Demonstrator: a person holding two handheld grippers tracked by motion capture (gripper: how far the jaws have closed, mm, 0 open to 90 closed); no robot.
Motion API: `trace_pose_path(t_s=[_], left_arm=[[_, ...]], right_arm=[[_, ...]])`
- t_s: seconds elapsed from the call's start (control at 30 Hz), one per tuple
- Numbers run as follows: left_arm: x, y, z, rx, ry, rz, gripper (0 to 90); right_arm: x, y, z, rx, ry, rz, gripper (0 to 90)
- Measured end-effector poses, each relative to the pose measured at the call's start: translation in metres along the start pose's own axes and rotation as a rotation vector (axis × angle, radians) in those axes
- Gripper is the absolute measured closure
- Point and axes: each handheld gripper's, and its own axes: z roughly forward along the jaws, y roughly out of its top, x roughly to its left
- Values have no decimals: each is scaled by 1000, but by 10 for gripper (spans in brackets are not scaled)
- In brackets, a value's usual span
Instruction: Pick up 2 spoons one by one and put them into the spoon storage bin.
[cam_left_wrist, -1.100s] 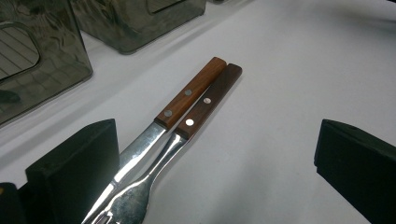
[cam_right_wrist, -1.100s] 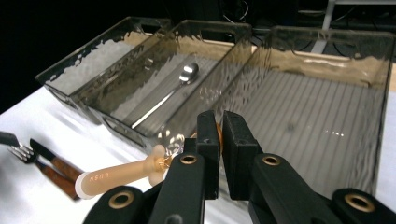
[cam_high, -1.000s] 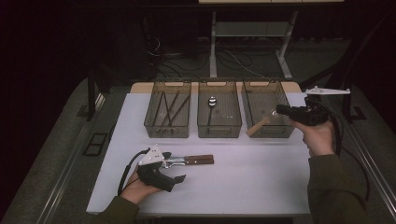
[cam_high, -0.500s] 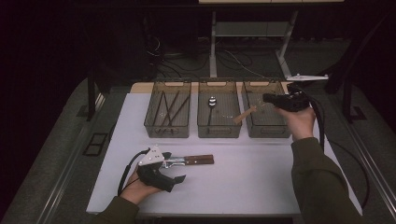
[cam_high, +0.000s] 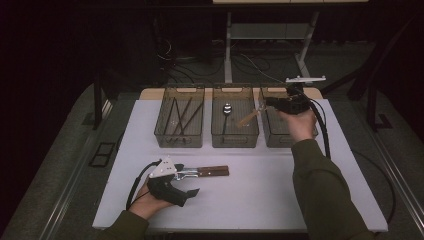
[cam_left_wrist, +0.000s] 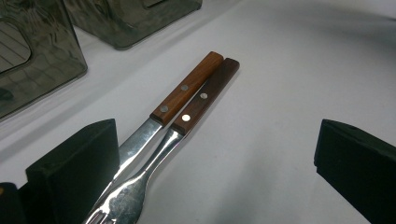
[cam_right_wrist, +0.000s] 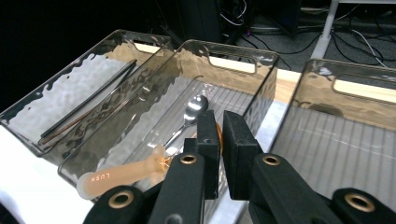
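- White tabletop (cam_high: 280, 200) carries three bins.
- Right tongs (cam_right_wrist: 219, 135) clamp what looks like a pale spoon (cam_right_wrist: 121, 175) above the middle bin (cam_right_wrist: 243, 63).
- Left tongs (cam_left_wrist: 215, 163) stand apart around a knife (cam_left_wrist: 184, 91) and fork (cam_left_wrist: 201, 100).

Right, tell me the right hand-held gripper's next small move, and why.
Probably lower it a little and open. The right hand-held gripper is shut on the pale spoon, which hangs over the middle bin, where a metal spoon already lies.

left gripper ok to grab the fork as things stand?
Probably yes: the left gripper is open, the fork lies between its jaws on the table, though a knife touches it, so it may catch both.
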Motion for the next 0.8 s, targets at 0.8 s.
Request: trace_pose_path(t_s=[0.8], left_arm=[[0,-1,-1,0,-13,7,0]], right_arm=[[39,-16,71,115,6,-60,587]])
